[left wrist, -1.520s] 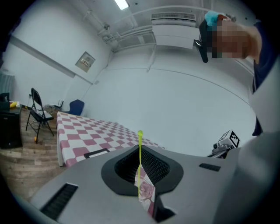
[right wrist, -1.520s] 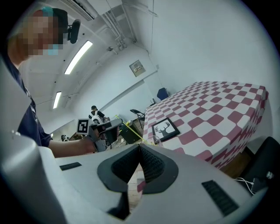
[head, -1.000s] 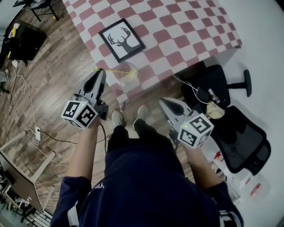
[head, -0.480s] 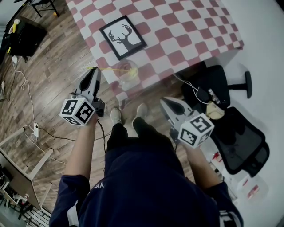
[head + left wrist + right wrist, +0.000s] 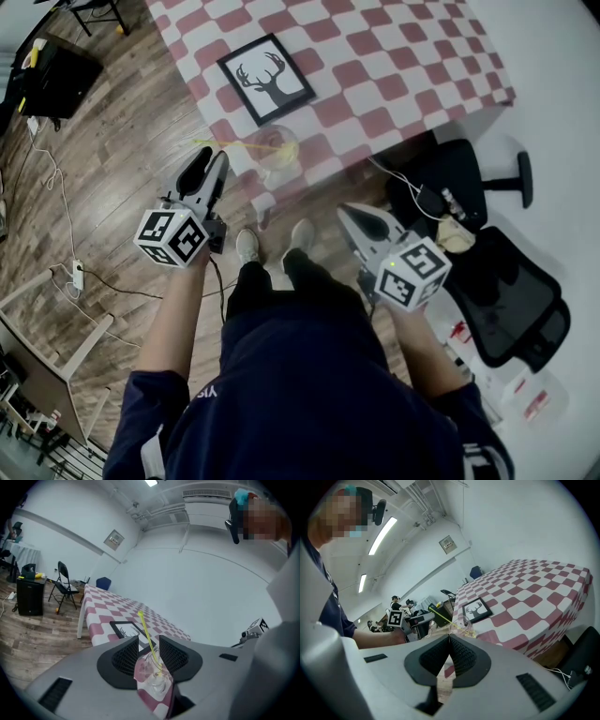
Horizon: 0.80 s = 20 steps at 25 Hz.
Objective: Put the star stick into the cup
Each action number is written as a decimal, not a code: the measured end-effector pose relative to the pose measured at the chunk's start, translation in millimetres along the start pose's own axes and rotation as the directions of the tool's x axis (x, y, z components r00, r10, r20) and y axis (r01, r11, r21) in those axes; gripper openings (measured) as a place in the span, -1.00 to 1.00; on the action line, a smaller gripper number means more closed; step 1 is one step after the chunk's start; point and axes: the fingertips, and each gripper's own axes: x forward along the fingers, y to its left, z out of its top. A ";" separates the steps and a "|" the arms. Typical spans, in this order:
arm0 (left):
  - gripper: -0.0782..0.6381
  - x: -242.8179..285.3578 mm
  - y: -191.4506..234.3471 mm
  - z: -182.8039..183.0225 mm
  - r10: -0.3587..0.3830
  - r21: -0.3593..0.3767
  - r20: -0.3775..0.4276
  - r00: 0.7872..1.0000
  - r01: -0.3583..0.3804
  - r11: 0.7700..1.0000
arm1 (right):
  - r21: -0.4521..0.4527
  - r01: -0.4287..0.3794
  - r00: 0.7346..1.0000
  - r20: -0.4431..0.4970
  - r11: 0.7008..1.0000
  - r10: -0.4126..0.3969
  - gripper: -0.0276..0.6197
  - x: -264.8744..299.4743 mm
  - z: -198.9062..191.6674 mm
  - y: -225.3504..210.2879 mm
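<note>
As jaws open, left hand-held gripper [image 5: 211, 157] outstretched, star stick [image 5: 145, 631] between, unpressed

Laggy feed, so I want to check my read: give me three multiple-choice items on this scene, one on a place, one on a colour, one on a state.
1. Where does the cup stand?
A) on the floor
B) on the checked table, near its edge
C) on the office chair
2. What colour is the star stick?
A) blue
B) yellow
C) black
3. How is the right claw?
A) shut, empty
B) wide open
C) shut on the cup
Answers: 1 B, the head view shows it there; 2 B, a yellow rod leans out of the cup; 3 A, its pads meet, nothing between.
</note>
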 end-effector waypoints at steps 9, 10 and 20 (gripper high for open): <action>-0.43 -31.5 -38.6 -14.3 -0.106 0.095 -0.087 0.991 0.114 0.989 | -0.048 -0.006 0.999 0.049 0.999 0.009 -0.86 4.0 17.4 26.0; -0.45 -35.4 -44.1 -13.6 -0.120 0.113 -0.092 0.989 0.130 0.985 | -0.062 -0.004 0.999 0.054 0.998 0.007 -0.86 3.8 19.2 29.7; -0.64 -74.5 -88.4 16.1 -0.231 0.264 -0.089 0.969 0.247 0.933 | -0.102 0.002 0.993 0.122 0.995 0.011 -0.86 -6.1 29.2 67.9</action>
